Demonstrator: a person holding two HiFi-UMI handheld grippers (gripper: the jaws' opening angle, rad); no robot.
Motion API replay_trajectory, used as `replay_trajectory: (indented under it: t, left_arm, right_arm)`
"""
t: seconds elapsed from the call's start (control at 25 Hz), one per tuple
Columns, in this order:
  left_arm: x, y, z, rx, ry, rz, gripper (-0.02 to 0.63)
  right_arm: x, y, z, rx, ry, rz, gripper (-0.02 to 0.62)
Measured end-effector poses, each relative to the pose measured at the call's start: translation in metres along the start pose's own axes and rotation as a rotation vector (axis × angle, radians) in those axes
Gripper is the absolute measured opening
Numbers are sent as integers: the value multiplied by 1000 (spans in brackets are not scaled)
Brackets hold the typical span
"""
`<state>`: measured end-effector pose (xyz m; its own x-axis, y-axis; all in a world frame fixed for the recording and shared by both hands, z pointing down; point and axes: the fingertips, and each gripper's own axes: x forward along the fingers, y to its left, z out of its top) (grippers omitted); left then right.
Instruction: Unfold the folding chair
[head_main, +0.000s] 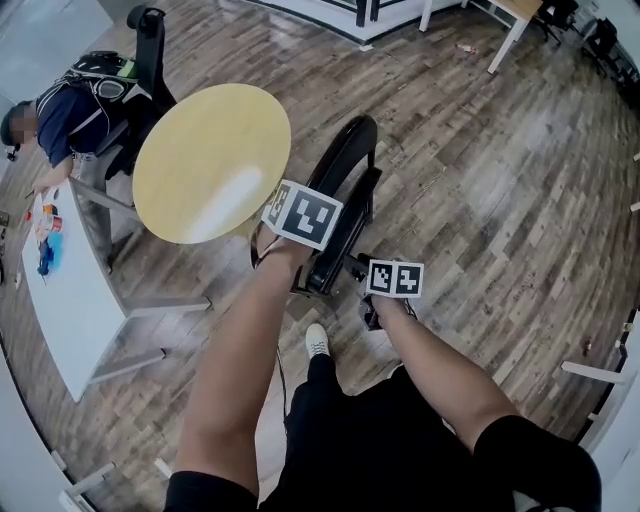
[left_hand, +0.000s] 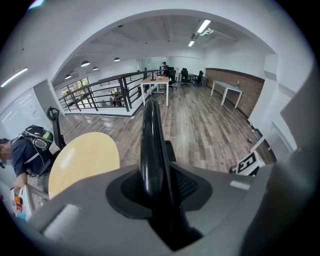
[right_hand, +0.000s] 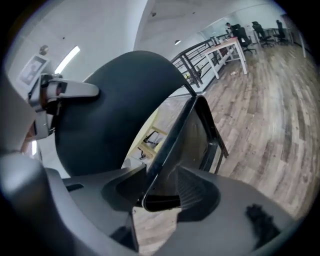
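The black folding chair (head_main: 345, 165) stands folded on the wood floor, right of a round table. My left gripper (head_main: 297, 238) is shut on the top of its curved back frame (left_hand: 150, 145), which runs up between the pads (left_hand: 125, 192) in the left gripper view. My right gripper (head_main: 358, 272) is lower, at the seat. In the right gripper view the seat's thin edge (right_hand: 167, 145) lies between the parted jaws of the right gripper (right_hand: 160, 192), with a gap beside it. The dark rounded backrest (right_hand: 115, 110) fills the left of that view, where the left gripper (right_hand: 62, 90) shows at its top.
A round yellow table (head_main: 210, 160) stands close on the chair's left. A white table (head_main: 70, 300) with small items and a seated person (head_main: 70, 115) are at far left. My own shoe (head_main: 317, 340) is just behind the chair. Wood floor (head_main: 500, 180) spreads to the right.
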<state>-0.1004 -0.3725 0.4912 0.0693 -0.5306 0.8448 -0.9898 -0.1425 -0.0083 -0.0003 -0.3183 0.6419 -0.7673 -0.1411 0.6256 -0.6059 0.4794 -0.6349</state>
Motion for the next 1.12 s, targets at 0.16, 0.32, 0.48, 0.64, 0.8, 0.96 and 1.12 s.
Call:
replay_trajectory:
  t: [0.16,0.32,0.48,0.64,0.8,0.96,1.12]
  left_arm:
    - [1,-7,2,4,0,8,106]
    - [1,-17,3,5,3,2,104]
    - [2,-25,5,2,-4,-13,101]
    - [1,-28,4,-6,-6,-23,100]
    - [2,-30,4,-7,-11,-26,100]
    - [2,-22,3,-11,-11,-28,101]
    - [1,-21,2,-14,-11,-31,103]
  right_arm:
    - [37,-12,18,67,-46,-57,241]
    - [61,-19,28,123,-63,-84,265]
    - [79,-23,27,81,-44,-147,270]
    - [92,-31,6,65,16,-223,272]
    - [96,-34,0,70,29,-223,272]
    - [93,-33,1,68,32,-201,245]
    - [81,-35,3,70,-6,-175,219]
